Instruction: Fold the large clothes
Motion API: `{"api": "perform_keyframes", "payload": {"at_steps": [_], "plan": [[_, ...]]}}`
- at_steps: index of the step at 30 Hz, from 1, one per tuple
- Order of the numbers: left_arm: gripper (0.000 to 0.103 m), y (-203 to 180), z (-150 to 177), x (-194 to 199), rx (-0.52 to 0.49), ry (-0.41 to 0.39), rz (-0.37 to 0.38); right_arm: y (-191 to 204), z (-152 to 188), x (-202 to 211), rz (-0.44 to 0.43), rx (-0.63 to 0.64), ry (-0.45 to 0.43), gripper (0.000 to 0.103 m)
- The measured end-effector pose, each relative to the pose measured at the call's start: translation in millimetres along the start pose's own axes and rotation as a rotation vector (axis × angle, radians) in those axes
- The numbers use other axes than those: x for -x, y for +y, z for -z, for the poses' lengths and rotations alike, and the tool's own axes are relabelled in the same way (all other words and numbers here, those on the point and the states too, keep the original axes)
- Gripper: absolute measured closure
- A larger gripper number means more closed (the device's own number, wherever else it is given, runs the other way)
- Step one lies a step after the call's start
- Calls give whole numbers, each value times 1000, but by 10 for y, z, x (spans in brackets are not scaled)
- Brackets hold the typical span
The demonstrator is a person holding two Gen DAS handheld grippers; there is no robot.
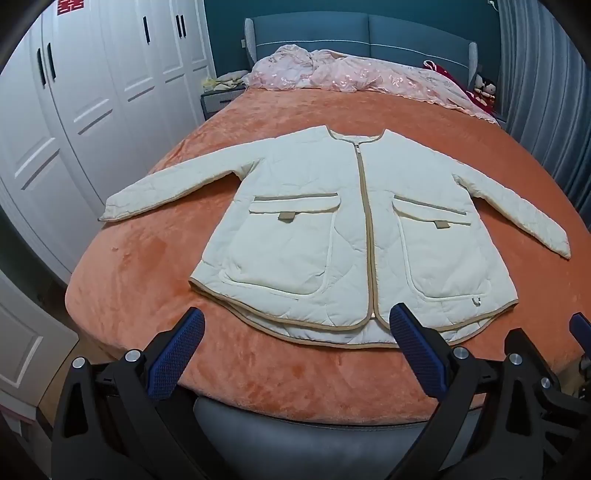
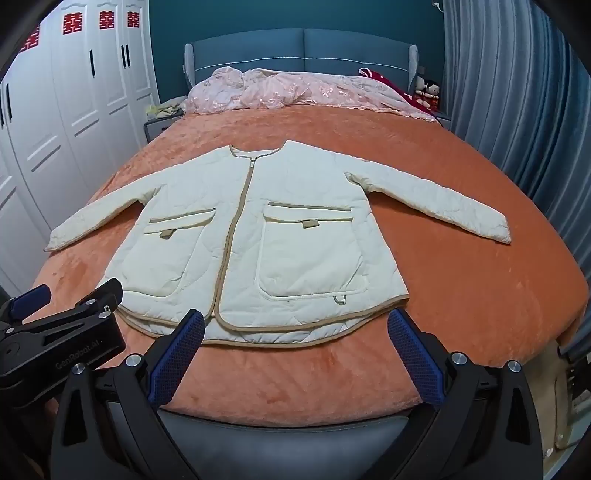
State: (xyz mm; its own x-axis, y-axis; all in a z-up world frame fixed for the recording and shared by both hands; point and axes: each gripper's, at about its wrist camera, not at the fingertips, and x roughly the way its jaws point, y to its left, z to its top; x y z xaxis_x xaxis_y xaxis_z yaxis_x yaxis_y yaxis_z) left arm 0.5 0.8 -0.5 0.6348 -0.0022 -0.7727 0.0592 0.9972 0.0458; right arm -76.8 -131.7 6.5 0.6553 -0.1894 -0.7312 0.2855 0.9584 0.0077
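Observation:
A cream quilted jacket (image 1: 332, 229) with tan trim and two front pockets lies flat, zipped, front up on the orange bedspread (image 1: 147, 280), sleeves spread to both sides. It also shows in the right wrist view (image 2: 258, 236). My left gripper (image 1: 295, 325) is open and empty, just short of the jacket's hem near the foot of the bed. My right gripper (image 2: 295, 325) is open and empty, also just short of the hem. The left gripper (image 2: 59, 306) shows at the left of the right wrist view.
A pink quilt (image 1: 351, 74) is bunched at the head of the bed against the blue headboard (image 1: 362, 33). White wardrobes (image 1: 92, 92) stand on the left, a blue curtain (image 1: 546, 92) on the right. A nightstand (image 1: 218, 98) sits beside the bed.

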Motion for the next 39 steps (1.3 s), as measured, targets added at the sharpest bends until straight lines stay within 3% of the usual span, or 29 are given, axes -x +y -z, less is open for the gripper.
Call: {"api": "perform_keyframes", "payload": {"at_steps": [3, 4, 15, 39], "plan": [[5, 52, -5, -48, 20, 19, 15, 3, -2, 9, -4, 2, 6, 5], [5, 19, 5, -24, -15, -15, 0, 7, -1, 14, -1, 6, 2, 5], [5, 63, -38, 80, -15, -34, -10, 35, -41, 132, 4, 6, -24, 5], [6, 72, -41, 138, -4, -25, -9, 41, -10, 105, 1, -8, -16, 5]]}}
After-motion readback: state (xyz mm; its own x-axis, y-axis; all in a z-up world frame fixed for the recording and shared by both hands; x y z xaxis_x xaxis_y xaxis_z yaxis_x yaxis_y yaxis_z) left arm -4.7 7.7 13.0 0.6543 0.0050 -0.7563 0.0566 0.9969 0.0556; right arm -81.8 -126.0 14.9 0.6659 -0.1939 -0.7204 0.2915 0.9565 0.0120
